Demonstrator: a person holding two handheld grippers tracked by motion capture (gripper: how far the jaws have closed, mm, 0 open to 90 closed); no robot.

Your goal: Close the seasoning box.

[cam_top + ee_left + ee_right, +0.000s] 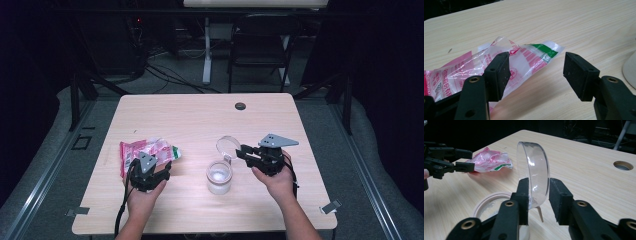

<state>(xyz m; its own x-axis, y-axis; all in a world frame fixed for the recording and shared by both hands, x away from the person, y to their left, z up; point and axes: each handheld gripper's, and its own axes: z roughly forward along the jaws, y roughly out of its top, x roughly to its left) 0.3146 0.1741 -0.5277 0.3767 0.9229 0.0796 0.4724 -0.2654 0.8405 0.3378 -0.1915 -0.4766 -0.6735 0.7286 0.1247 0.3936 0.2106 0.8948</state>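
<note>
Overhead view of a pale wooden table (200,115) with a person's two forearms entering from the near edge, one gripper in each hand. The right gripper (538,195) holds a clear round lid (534,172) on edge, its jaws closed from either side on the lid's lower rim; the lid stands nearly upright, lifted just above and behind the open jar (219,176), which sits upright on the table between the two hands and contains a white substance. In the right gripper view the jar's pale rim (489,202) lies below and to the left of the held lid. The left gripper (536,72) rests near the table's left side with its jaws wide apart and nothing between them; one jaw overlaps the near edge of a crumpled red-and-white plastic packet (524,56) with a green corner, which lies flat on the table just beyond it. A round grommet hole (240,106) marks the far edge of the table
</note>
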